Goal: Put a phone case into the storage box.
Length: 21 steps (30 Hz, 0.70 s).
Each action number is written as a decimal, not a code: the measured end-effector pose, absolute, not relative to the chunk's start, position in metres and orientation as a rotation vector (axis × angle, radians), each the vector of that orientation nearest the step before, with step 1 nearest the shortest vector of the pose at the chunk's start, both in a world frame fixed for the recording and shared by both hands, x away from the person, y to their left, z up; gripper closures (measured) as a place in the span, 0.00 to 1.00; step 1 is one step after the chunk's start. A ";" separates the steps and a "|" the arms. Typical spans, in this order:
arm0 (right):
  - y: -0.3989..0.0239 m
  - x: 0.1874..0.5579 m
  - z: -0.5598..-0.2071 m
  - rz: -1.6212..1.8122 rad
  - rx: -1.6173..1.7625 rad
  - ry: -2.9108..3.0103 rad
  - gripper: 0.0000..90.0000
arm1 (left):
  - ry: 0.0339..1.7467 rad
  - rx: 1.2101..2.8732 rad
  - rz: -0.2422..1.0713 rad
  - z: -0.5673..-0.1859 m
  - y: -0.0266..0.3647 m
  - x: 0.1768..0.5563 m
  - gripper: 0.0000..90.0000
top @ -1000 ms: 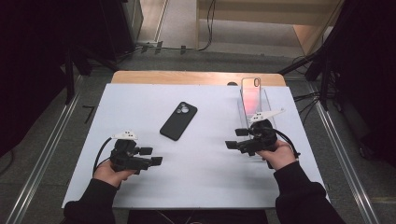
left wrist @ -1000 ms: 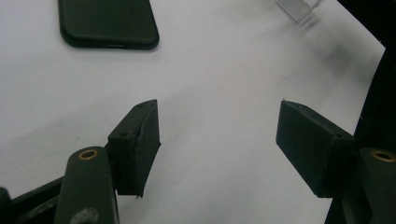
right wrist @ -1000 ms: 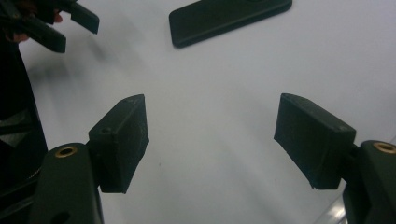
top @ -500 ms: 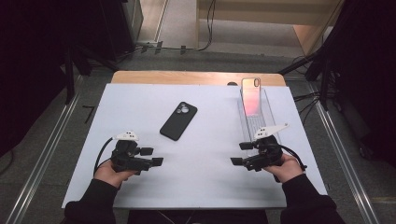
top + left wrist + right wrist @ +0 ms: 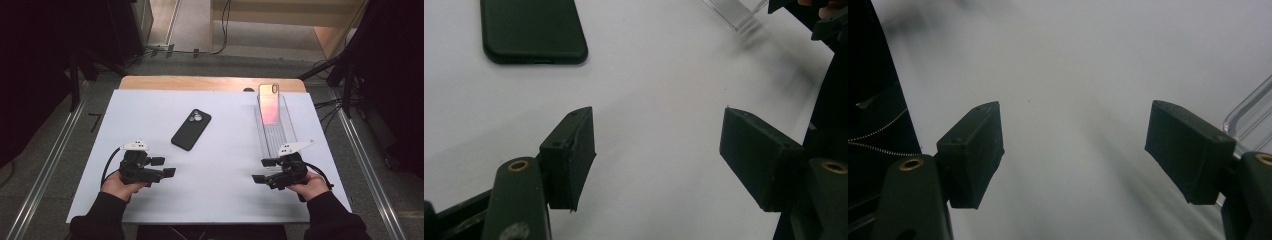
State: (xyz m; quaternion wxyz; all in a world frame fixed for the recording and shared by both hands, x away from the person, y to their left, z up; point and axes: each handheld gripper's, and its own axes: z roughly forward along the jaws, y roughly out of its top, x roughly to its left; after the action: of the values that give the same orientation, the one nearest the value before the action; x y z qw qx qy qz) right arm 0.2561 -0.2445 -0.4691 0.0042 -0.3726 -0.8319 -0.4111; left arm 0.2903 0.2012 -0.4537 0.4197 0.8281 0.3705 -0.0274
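A black phone (image 5: 191,129) lies back-up near the middle of the white table (image 5: 220,200); its end shows in the left gripper view (image 5: 531,30). A pink-orange phone (image 5: 269,104) leans in the far end of a clear tray (image 5: 276,137) at the right. My left gripper (image 5: 164,167) rests low at the front left, pointing right, open with nothing but bare table between the jaws (image 5: 659,150). My right gripper (image 5: 261,170) sits at the tray's near end, pointing left, open and empty (image 5: 1073,150). The tray's edge (image 5: 1250,117) shows beside its right jaw.
The tray's near corner (image 5: 736,12) and the other hand's gripper (image 5: 826,30) show far off in the left gripper view. A wooden strip (image 5: 210,83) borders the table's far edge. Metal rails (image 5: 50,165) run along both sides of the table.
My right hand has drawn back toward the table's front edge and sunk lower, from beside the tray to its near end. The left hand has stayed put.
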 end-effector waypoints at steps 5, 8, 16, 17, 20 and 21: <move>-0.244 0.256 -0.470 -1.281 -1.162 -2.602 0.24 | 0.947 2.071 -0.060 -0.451 0.199 0.293 0.34; -0.244 0.256 -0.471 -1.272 -1.155 -2.606 0.24 | 0.943 2.067 -0.037 -0.450 0.198 0.297 0.34; -0.245 0.256 -0.473 -1.270 -1.168 -2.615 0.24 | 0.951 2.074 -0.003 -0.448 0.193 0.312 0.31; -0.244 0.255 -0.473 -1.266 -1.174 -2.617 0.24 | 0.950 2.081 0.007 -0.448 0.192 0.314 0.31; -0.245 0.254 -0.473 -1.261 -1.172 -2.625 0.24 | 0.955 2.084 0.010 -0.449 0.189 0.318 0.31; -0.245 0.254 -0.473 -1.265 -1.176 -2.624 0.24 | 0.959 2.078 0.002 -0.449 0.188 0.319 0.29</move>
State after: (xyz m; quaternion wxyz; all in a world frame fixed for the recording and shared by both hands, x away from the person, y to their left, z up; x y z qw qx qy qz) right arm 0.2538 -0.2450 -0.4734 -0.0001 -0.3742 -0.8353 -0.4027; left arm 0.3192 0.1881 -0.4488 0.4138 0.8265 0.3816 0.0006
